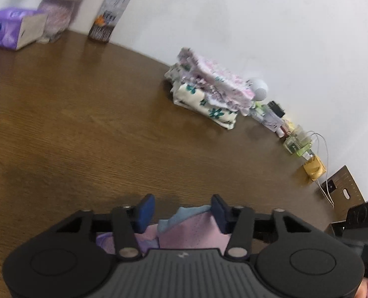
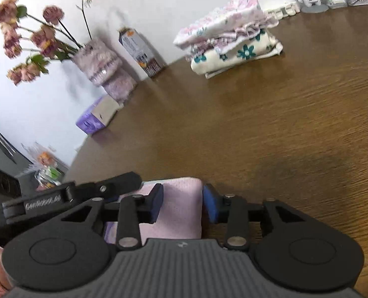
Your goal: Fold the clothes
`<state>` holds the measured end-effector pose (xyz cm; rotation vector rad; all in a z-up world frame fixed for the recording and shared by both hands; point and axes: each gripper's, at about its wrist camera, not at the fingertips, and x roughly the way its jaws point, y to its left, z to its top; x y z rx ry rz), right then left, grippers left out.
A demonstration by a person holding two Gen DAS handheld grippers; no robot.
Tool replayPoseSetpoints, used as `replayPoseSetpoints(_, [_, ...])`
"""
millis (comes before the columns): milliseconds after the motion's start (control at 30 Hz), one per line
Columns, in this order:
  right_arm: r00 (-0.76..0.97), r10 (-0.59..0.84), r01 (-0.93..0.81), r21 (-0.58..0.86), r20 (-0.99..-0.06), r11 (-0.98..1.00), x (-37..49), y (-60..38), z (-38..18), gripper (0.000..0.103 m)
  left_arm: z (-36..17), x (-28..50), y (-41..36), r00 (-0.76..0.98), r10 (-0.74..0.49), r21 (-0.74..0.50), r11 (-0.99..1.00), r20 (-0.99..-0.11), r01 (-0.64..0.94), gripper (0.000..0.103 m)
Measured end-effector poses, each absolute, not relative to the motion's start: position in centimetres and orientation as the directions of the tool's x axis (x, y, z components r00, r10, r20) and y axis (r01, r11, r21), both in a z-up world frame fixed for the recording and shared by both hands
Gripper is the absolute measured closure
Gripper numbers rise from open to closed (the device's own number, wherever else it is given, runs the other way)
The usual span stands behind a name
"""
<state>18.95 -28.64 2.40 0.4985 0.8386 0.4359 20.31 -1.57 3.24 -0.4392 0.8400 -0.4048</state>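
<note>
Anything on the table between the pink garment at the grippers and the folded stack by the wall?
Nothing visible. Bare wooden table lies between the pink garment and the folded stack. The carton and tissue box stand off to the left.

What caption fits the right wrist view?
Right gripper open around a folded pink mesh garment on the brown wooden table.
</note>
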Motion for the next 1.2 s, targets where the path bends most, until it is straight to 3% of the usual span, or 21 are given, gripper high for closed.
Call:
replayPoseSetpoints(167, [0.618,0.560,-0.187,0.589,-0.551,0.786,17.4,-29.8,3.3,0.066,4.6,17.7,-0.4,0.628,-0.526,-0.528,0.824,-0.574,0.208,0.051])
replayPoseSetpoints(300, [0.597,0.557,-0.201,0.564,-0.577,0.801,17.1,-29.1,2.9,0.066,3.8,17.0,-0.8,0.571,-0.567,-0.550,0.804,-0.593,0.227,0.054])
replayPoseSetpoints(433, [0.596,0.554,-0.173,0.580,-0.581,0.796,17.0,-28.9,1.9,0.074,2.6,18.2,-1.2,0.540,-0.583,-0.589,0.786,-0.607,0.187,0.073])
replayPoseSetpoints(500, [0.611,0.565,-0.175,0.602,-0.555,0.779,16.2,-29.6,2.2,0.074,2.5,18.4,-1.1,0.541,-0.596,-0.606,0.773,-0.593,0.187,0.072])
replayPoseSetpoints(567, [0.619,0.566,-0.187,0.597,-0.545,0.780,15.5,-30.0,2.4,0.070,2.8,18.1,-0.8,0.554,-0.611,-0.620,0.758,-0.565,0.203,0.054])
replayPoseSetpoints(700, [0.609,0.560,-0.163,0.602,-0.562,0.782,14.7,-30.1,1.8,0.070,2.7,17.8,-1.5,0.560,-0.579,-0.577,0.790,-0.592,0.206,0.056])
replayPoseSetpoints(933, [0.623,0.559,-0.154,0.615,-0.547,0.774,12.5,-31.7,1.8,0.070,4.1,14.8,-1.0,0.612,-0.525,-0.469,0.842,-0.592,0.268,0.043])
replayPoseSetpoints(1100, [0.605,0.594,-0.145,0.661,-0.529,0.736,12.7,-31.9,0.9,0.070,3.8,12.7,-0.5,0.596,-0.553,-0.460,0.828,-0.582,0.319,0.045])
replayPoseSetpoints(1167, [0.594,0.604,-0.142,0.670,-0.532,0.729,13.0,-31.5,0.6,0.073,3.5,12.3,-0.2,0.589,-0.562,-0.475,0.821,-0.580,0.315,0.045])
replayPoseSetpoints(1200, [0.589,0.610,-0.139,0.676,-0.531,0.723,13.1,-31.5,0.4,0.079,3.4,12.2,0.0,0.586,-0.567,-0.485,0.817,-0.578,0.311,0.045])
